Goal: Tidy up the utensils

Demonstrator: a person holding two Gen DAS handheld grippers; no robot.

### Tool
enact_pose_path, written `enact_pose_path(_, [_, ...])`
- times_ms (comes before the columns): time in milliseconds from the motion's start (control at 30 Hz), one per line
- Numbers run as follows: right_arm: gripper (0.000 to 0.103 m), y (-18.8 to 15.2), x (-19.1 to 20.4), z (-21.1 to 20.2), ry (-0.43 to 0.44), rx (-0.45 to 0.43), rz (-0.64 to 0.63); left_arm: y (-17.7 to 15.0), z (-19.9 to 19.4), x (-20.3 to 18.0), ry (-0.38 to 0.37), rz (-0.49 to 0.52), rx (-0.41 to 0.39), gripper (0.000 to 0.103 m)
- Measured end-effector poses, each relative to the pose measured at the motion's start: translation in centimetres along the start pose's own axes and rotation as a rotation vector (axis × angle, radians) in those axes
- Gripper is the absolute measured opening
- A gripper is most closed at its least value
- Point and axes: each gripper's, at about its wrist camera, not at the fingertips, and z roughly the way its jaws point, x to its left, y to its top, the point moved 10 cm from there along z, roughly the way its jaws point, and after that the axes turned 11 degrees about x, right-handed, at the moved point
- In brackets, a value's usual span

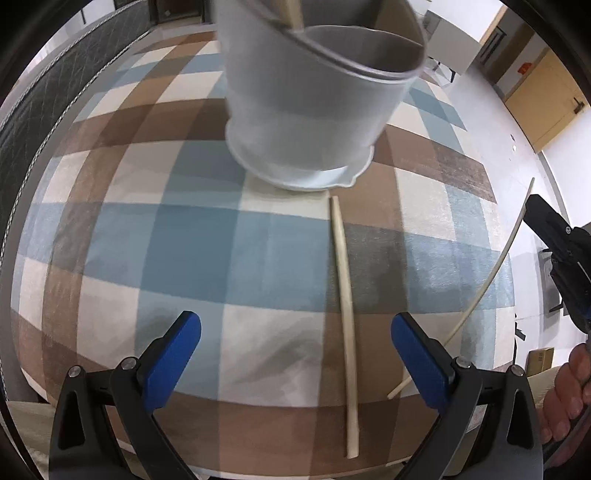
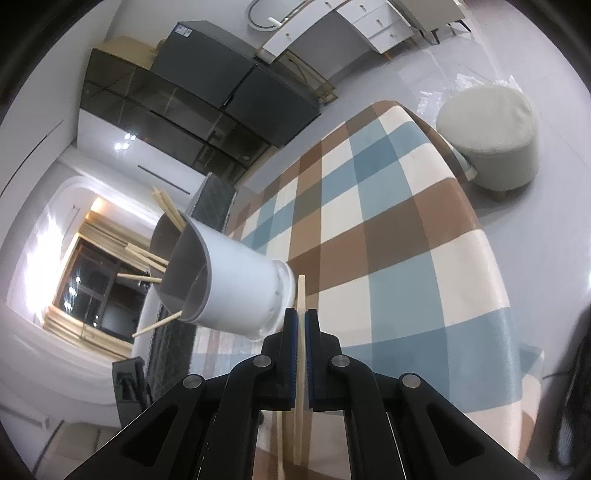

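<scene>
A white utensil holder (image 1: 306,107) with a grey inner rim stands on the checked tablecloth (image 1: 147,236); it also shows in the right wrist view (image 2: 236,288), with several chopsticks (image 2: 147,258) in it. A pale chopstick (image 1: 345,302) lies flat on the cloth in front of the holder. My left gripper (image 1: 295,354) is open above the cloth, the lying chopstick between its fingers. My right gripper (image 2: 301,325) is shut on another chopstick (image 2: 301,295), held above the table; it also shows in the left wrist view (image 1: 495,273) at the right edge.
A round white stool (image 2: 491,144) stands on the floor beyond the table's far corner. Dark cabinets (image 2: 192,110) and a white dresser (image 2: 332,29) line the room's far side. A dark quilted chair back (image 1: 33,96) is at the table's left edge.
</scene>
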Motion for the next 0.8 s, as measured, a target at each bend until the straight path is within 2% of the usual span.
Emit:
enact_pose_path(133, [0.000,0.1,-0.2,-0.6,-0.003,-0.008,-0.012,0.7,0.4,-1.2,0.038,0.045,-0.003,0.087])
enact_pose_path(333, [0.000,0.2,-1.3,-1.5,0.012,-0.023,0.025,2.1,0.9,-1.6,0.082,0.039,-0.003,0.076])
enact_pose_path(467, [0.000,-0.1,-1.9,-1.4,0.016,-0.003,0.053,3.3,2.0,-1.6,0.112,0.018,0.032,0.064])
enact_pose_path(633, [0.000,-0.6,-2.9,-1.1,0.013,0.026,0.097,4.4,2.6,-2.5,0.136,0.025,0.030,0.060])
enact_pose_path(700, [0.000,-0.8,-3.2,-0.8,0.011,0.037,0.110,4.7,2.3,-2.9,0.132,0.031,0.032,0.045])
enact_pose_path(733, [0.001,-0.9,-3.4,-0.7,0.007,0.044,0.118,4.9,2.3,-3.5,0.114,0.037,0.036,0.026])
enact_pose_path(767, [0.002,-0.9,-3.5,-0.6,0.004,0.047,0.123,5.0,2.3,-3.9,0.118,0.049,0.039,0.012])
enact_pose_path(800, [0.003,-0.9,-3.7,-0.6,0.001,0.046,0.128,5.1,2.4,-4.3,0.115,0.061,0.046,0.007])
